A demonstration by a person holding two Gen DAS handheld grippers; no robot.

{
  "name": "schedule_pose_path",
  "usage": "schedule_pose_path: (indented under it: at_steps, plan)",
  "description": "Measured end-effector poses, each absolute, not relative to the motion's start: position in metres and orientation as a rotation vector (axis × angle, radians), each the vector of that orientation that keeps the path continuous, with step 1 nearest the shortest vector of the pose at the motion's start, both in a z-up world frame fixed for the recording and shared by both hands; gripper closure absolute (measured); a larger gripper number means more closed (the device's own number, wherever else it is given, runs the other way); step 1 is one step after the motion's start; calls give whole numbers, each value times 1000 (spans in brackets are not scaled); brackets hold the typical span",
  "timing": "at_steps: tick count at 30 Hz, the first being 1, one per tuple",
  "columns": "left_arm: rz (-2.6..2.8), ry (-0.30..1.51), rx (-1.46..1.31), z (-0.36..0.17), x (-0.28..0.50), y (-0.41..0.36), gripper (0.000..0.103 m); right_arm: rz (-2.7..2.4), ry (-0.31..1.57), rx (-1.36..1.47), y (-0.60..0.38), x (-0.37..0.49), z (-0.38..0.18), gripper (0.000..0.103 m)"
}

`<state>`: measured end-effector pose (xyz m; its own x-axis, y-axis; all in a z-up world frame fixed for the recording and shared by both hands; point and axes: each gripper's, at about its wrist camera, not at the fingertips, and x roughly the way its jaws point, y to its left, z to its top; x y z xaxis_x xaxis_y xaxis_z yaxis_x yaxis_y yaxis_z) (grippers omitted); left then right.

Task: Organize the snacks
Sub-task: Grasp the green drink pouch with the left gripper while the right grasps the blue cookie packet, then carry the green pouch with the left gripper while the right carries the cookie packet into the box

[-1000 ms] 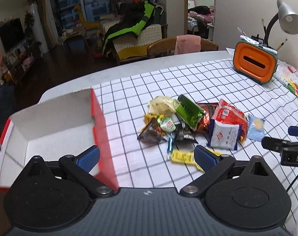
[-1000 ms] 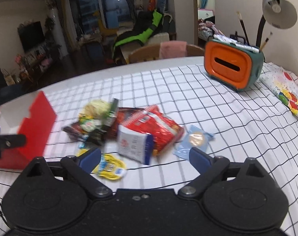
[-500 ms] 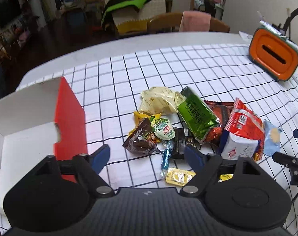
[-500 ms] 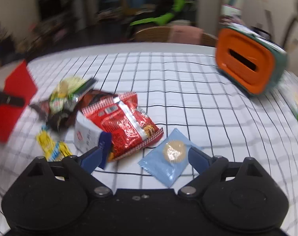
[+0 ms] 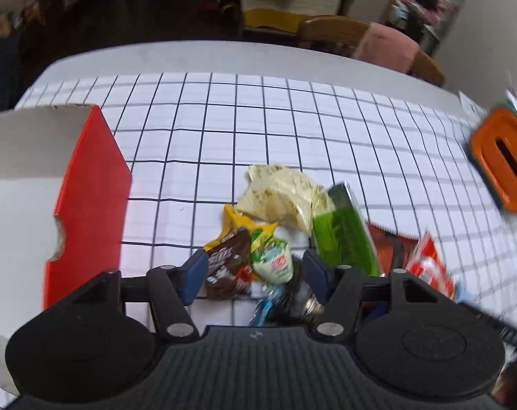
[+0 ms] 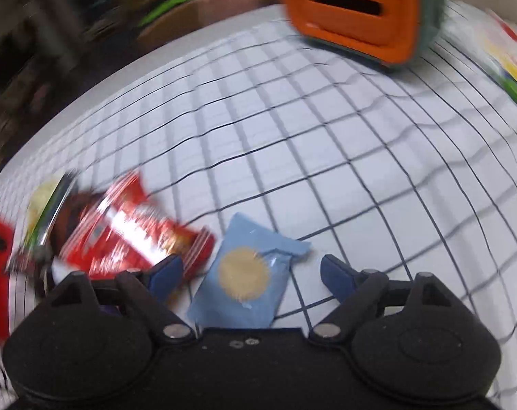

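Left gripper (image 5: pixel 253 275) jaws were closing around a brown chocolate packet (image 5: pixel 226 268) and a small green-and-white jelly cup (image 5: pixel 273 264), pads not clearly pressing yet. Open red cardboard box (image 5: pixel 87 205) sat at 9 o'clock of that pile; green foil packet (image 5: pixel 342 232) at 2 o'clock. Right gripper (image 6: pixel 249 273) jaws were closing too, straddling a light-blue biscuit sachet (image 6: pixel 248 273) with gaps either side. Red crinkly snack bag (image 6: pixel 128 235) lay at 10 o'clock of it, on the checked tablecloth (image 6: pixel 326 157).
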<state>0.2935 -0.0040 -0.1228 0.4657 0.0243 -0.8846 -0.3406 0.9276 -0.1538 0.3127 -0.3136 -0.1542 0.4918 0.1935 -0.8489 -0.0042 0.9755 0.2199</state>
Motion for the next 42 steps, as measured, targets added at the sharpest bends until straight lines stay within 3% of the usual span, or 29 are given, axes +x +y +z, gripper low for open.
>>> schedule_pose_path:
  at_steps: [8,22,25,30,42]
  plan:
    - [261,1141,-433,-142,322,-11,58,26,1050,131,-296,312,-158,24]
    - [346,1202,-357,-170,339,-19,60,22,1037,-8,-283,305,-158,25]
    - [344,1212,-364,-172,340,-18,64,18,1021,-22,-284,302,-158,30]
    - [340,1221,-409,-173,338,-9,71,27,993,-32,-288,296,-155,53]
    - [299,1207,-436,-159,314,-6,71,74,974,59,-306,283,-144,56]
